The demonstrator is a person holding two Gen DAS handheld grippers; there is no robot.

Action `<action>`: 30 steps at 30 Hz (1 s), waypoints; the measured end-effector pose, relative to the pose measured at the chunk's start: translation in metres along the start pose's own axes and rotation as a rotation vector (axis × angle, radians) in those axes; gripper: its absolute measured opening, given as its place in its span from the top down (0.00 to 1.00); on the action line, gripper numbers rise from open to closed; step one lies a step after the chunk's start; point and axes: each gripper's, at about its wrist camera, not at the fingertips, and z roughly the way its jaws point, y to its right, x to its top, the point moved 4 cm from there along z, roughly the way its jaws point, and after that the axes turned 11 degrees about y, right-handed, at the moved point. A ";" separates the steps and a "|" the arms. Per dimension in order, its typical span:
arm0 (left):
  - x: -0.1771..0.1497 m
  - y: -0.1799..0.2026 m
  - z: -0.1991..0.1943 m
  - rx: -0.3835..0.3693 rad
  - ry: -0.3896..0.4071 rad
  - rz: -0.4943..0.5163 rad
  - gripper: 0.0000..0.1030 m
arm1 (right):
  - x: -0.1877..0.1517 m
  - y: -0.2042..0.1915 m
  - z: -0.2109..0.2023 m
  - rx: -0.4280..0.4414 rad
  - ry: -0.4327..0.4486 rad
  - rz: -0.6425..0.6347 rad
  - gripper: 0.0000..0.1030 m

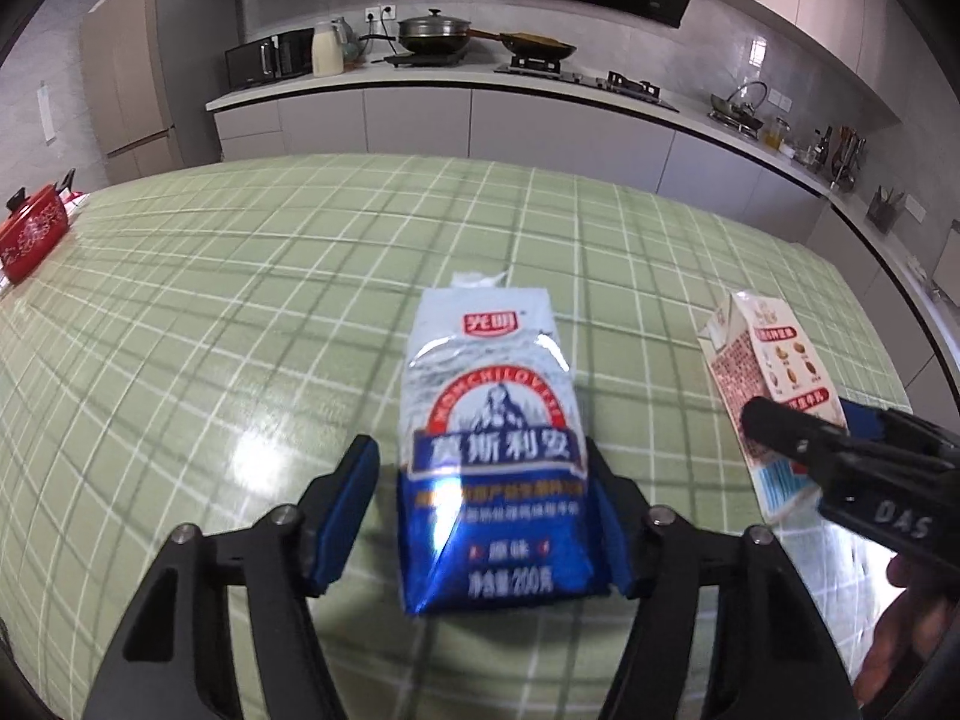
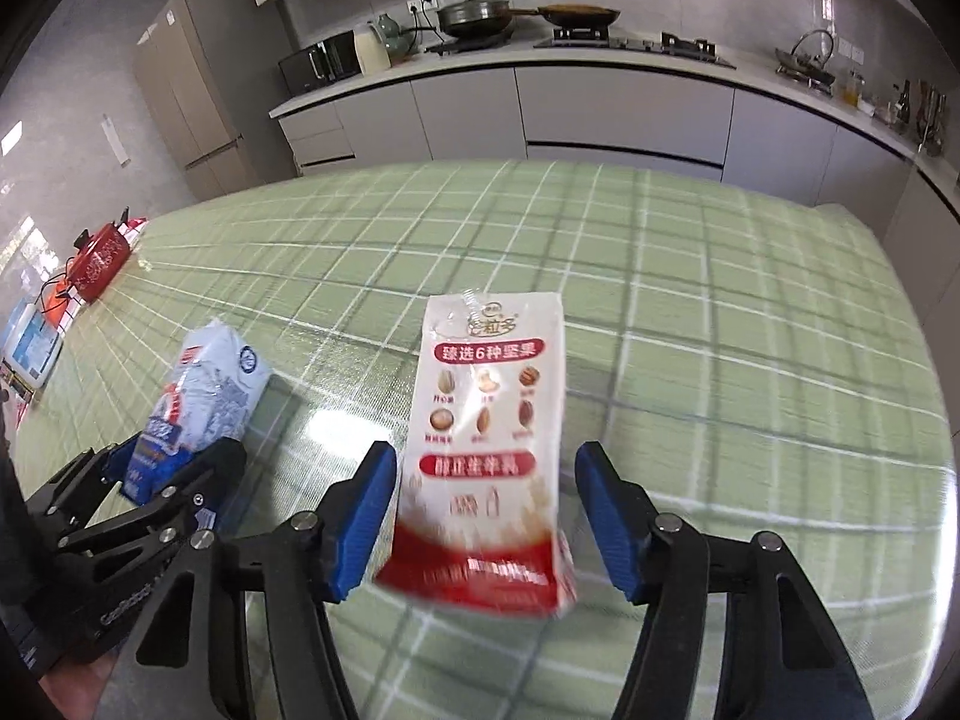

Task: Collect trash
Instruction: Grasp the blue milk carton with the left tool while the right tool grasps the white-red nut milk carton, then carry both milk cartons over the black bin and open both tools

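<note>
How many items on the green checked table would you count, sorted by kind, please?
Drink cartons: 2, the blue-and-white carton and the red-and-white carton
Red pots: 1, the red pot at the far left edge
Total: 3

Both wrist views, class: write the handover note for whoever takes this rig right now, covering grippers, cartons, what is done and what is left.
Left gripper: open, straddling the blue-and-silver milk carton; right pad seems to touch, left pad clear.
Right gripper: open around the red-and-white nut milk carton, gaps both sides.
Both cartons lie on the green checked tablecloth.
Done: both grippers lined up.
Left: close, lift, bin both; no bin in view.
</note>
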 end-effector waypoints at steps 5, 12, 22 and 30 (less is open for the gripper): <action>0.004 0.002 0.006 -0.008 -0.014 -0.005 0.44 | 0.004 -0.004 0.006 -0.027 0.001 -0.034 0.46; 0.004 0.019 -0.014 -0.038 0.027 0.015 0.48 | 0.001 -0.002 -0.017 0.000 0.024 -0.053 0.50; 0.004 0.068 -0.070 -0.114 0.092 0.054 0.48 | -0.005 0.033 -0.096 0.004 0.100 -0.009 0.50; -0.010 0.118 -0.112 -0.175 0.122 0.089 0.48 | -0.022 0.081 -0.178 -0.033 0.162 0.037 0.50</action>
